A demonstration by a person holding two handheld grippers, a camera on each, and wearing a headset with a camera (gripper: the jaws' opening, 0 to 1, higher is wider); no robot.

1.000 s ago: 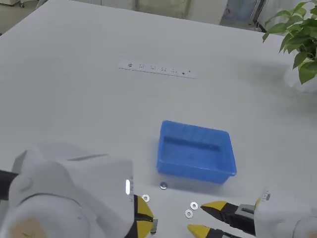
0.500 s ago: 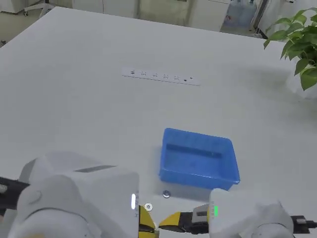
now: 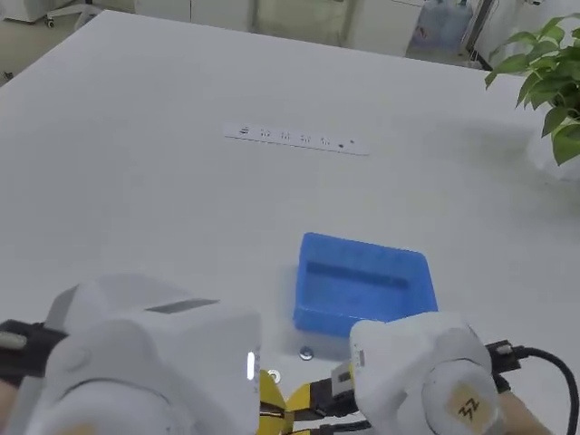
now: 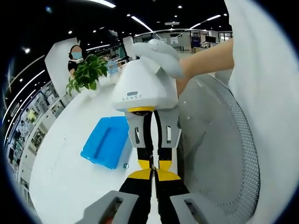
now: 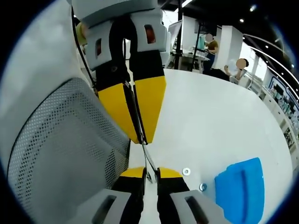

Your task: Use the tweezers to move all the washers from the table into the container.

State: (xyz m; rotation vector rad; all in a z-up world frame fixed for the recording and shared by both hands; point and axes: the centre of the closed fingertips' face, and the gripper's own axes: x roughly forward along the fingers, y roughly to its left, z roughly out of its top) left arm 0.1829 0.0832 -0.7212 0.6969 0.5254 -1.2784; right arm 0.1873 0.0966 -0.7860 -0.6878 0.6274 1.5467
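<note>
Tweezers (image 5: 145, 156) are up off the counter (image 3: 181, 208), bridged between both grippers at the bottom edge of the head view.

- Left gripper (image 5: 140, 137): fingers (image 5: 152, 100) narrow, pinching the tweezers' shank.
- Right gripper (image 4: 154, 163): fingers (image 5: 171, 173) also narrow, straddling the tweezers' free end. Can't tell if they bite yet or just bracket it.
- Two washers (image 3: 306, 353) lie flat on the counter, just in front of the near wall of the blue container (image 3: 362, 245) and close to the finger tips. More may be hidden under the gripper housings.
- Container looks empty, so I'd say no transfers are done.

My read is that this is a regrip or handover of the tweezers before the first pick.

How to do it well:
- Don't release the left grip until the right one is clearly seated. The tool is thin and will pivot or drop if held by one edge.
- Clamp across the tweezers' flat sides, mid-shank, leaving the tips free and pointing down towards the washers.
- Keep both grippers coaxial while transferring. Any twist skews the tips.
- Squeeze lightly, because over-closing shuts the tweezers and they can't straddle a washer.
- Stay low over the counter near the washers so a slip costs little.
- Then approach a washer's rim at a shallow angle, one tip through the hole if possible.
</note>
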